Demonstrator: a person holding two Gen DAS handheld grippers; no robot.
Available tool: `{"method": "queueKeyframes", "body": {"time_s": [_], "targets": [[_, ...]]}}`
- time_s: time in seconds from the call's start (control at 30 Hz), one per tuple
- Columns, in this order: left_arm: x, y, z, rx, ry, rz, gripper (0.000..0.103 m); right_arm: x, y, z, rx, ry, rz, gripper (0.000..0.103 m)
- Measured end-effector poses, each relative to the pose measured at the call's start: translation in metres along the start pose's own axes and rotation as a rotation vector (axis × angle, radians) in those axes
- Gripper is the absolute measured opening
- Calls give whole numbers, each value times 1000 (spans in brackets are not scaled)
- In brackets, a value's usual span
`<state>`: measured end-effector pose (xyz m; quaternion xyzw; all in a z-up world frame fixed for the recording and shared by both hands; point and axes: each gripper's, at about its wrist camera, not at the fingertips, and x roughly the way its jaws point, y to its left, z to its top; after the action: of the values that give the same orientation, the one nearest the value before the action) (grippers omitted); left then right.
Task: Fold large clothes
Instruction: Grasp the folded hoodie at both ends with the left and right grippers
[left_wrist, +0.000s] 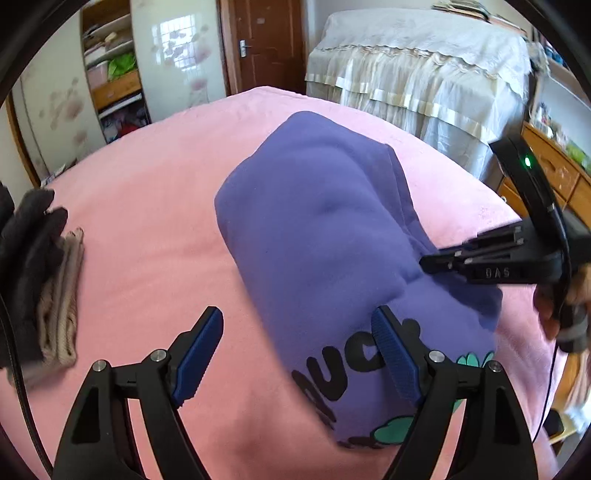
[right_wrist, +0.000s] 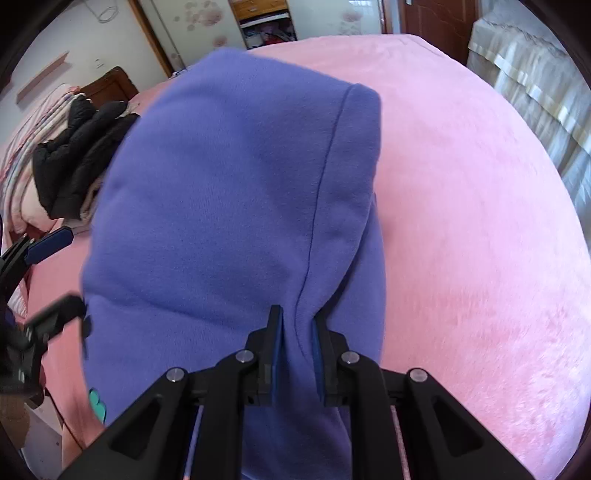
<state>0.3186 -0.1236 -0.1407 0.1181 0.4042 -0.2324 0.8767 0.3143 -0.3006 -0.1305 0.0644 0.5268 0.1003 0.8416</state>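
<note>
One pinch carries the risk: the right gripper (right_wrist: 297, 332) has its pads clamped on a narrow ridge of the purple hoodie (right_wrist: 229, 192), which lies partly folded on the pink bed (right_wrist: 461, 221). A hard pull could slip the cloth free or drag the fold askew. The left gripper (left_wrist: 295, 354) gapes wide and empty over the printed hem. Both grippers tilt steeply down, the right reaching in from the hoodie's far side.
</note>
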Motion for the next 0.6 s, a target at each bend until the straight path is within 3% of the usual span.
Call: {"method": "queueKeyframes", "body": {"time_s": [0.2, 0.33, 0.4, 0.5, 0.53, 0.57, 0.6], "targets": [[32, -5, 7, 3, 62, 55, 85, 23, 5, -9, -14, -29, -62, 13], [65, 28, 5, -148, 123, -39, 103, 38, 8, -12, -20, -60, -100, 14], [67, 38, 1, -213, 139, -107, 103, 37, 5, -11, 4, -67, -92, 14], [54, 38, 1, -196, 93, -119, 102, 26, 6, -11, -16, -80, -98, 15], [51, 40, 0, -193, 84, -120, 102, 21, 7, -12, -30, -86, -101, 18], [47, 42, -1, -201, 73, -129, 101, 19, 12, -10, -41, -92, -119, 29], [45, 46, -1, -218, 76, -142, 101, 12, 12, -11, -46, -103, -153, 47]]}}
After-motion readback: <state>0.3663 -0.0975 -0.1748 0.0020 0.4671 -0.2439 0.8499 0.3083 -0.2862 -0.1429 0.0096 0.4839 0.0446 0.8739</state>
